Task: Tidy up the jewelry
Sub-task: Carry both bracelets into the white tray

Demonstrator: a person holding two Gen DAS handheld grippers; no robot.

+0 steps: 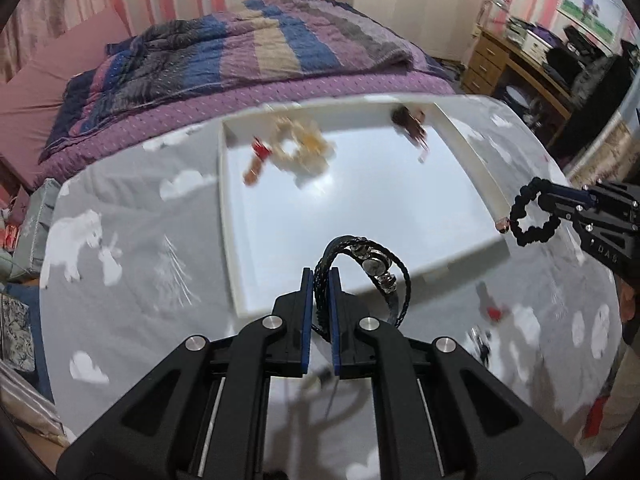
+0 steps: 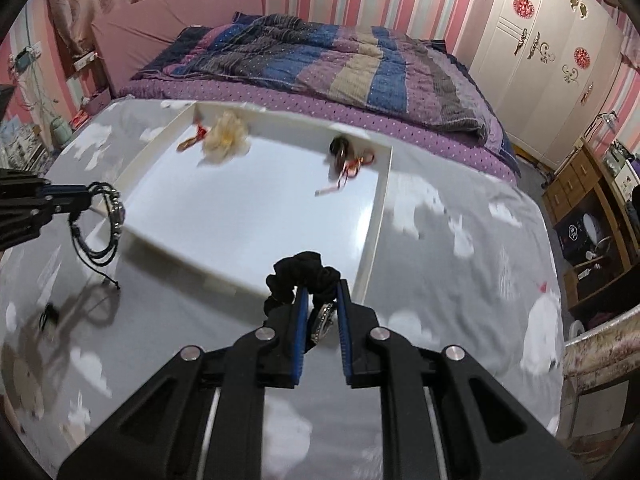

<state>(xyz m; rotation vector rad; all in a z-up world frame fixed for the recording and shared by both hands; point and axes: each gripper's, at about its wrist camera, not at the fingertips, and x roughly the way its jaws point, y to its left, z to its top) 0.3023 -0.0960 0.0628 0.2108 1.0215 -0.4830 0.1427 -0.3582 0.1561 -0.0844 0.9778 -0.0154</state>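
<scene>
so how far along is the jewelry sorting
Done: a cream flower piece and a dark piece with red ribbon lie in the white tray. In hand: left gripper holds a braided bracelet, right gripper a black scrunchie. Left: small bits on the tablecloth.

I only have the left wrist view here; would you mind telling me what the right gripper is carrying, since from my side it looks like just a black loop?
Observer: The right gripper is shut on a black scrunchie, and a metallic, watch-like piece sits between its fingers too.
Operator: Thank you. Is the dark item in the tray's far corner clearer for you?
Observer: Somewhat: in the white tray it is a dark round piece with a reddish ribbon trailing from it.
Operator: And my bracelet, does anything hang from it?
Observer: Yes, thin cords of the black braided bracelet dangle below the left gripper, above the grey tablecloth.
</scene>
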